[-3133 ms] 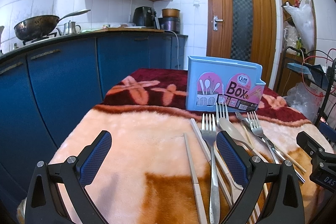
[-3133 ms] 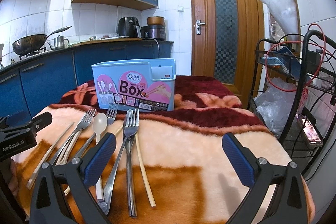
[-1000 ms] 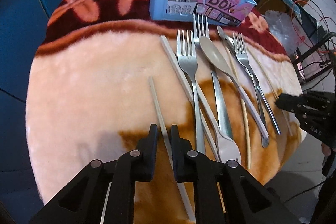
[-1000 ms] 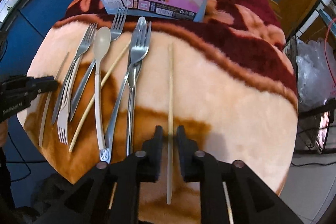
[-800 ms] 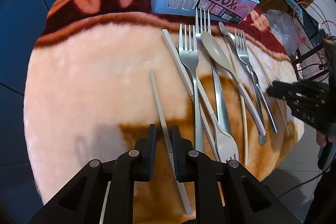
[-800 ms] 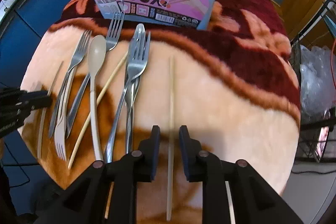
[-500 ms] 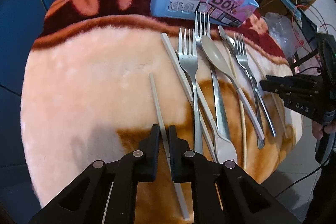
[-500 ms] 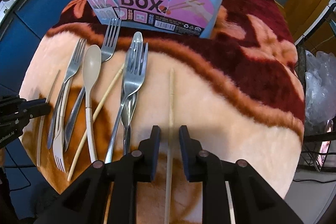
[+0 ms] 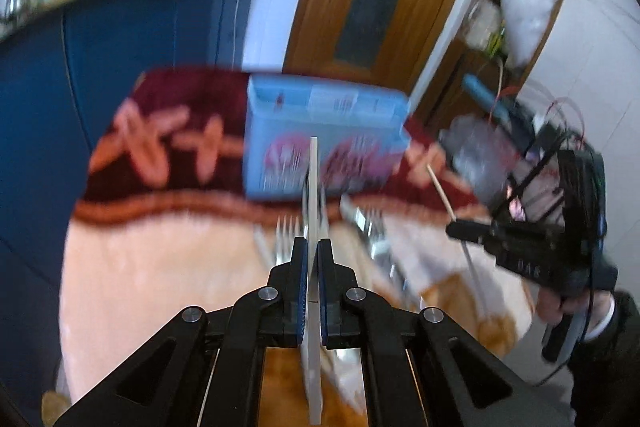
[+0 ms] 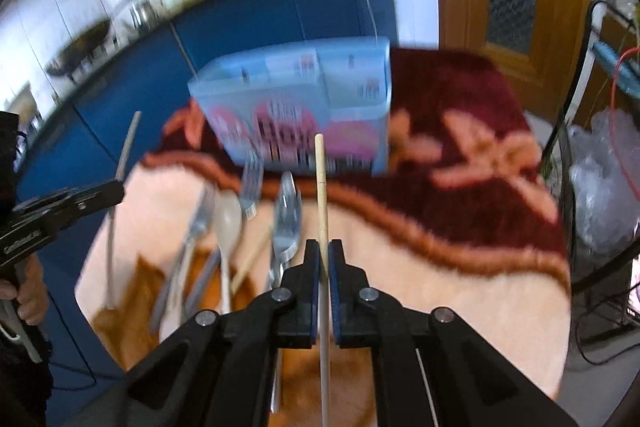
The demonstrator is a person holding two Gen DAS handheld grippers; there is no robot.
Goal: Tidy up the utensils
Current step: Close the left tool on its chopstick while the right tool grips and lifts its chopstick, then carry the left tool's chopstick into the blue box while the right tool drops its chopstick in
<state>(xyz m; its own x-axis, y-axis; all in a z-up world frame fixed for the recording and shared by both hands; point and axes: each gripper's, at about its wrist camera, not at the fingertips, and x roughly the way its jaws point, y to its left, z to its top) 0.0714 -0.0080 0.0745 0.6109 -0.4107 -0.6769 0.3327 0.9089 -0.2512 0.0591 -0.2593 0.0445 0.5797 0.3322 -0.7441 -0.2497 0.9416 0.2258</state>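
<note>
Two grippers are each pinching one chopstick: the left gripper (image 9: 312, 254) is clamping a pale chopstick (image 9: 313, 195), the right gripper (image 10: 324, 255) a wooden chopstick (image 10: 321, 183), both pointing at mid-frame's blue box (image 10: 296, 99) (blurred).

Right wrist view, motion-blurred. The right gripper (image 10: 324, 247) is clamped on a wooden chopstick (image 10: 321, 187) that runs forward between its fingers, tip pointing at the blue utensil box (image 10: 296, 107). The box stands on a plush blanket (image 10: 460, 247) of peach and maroon. On the blanket, left of the chopstick, lie several metal forks (image 10: 286, 219), a beige spoon (image 10: 228, 223) and another chopstick. At far left the left gripper (image 10: 114, 193) holds a pale chopstick (image 10: 127, 151), angled upward.
</note>
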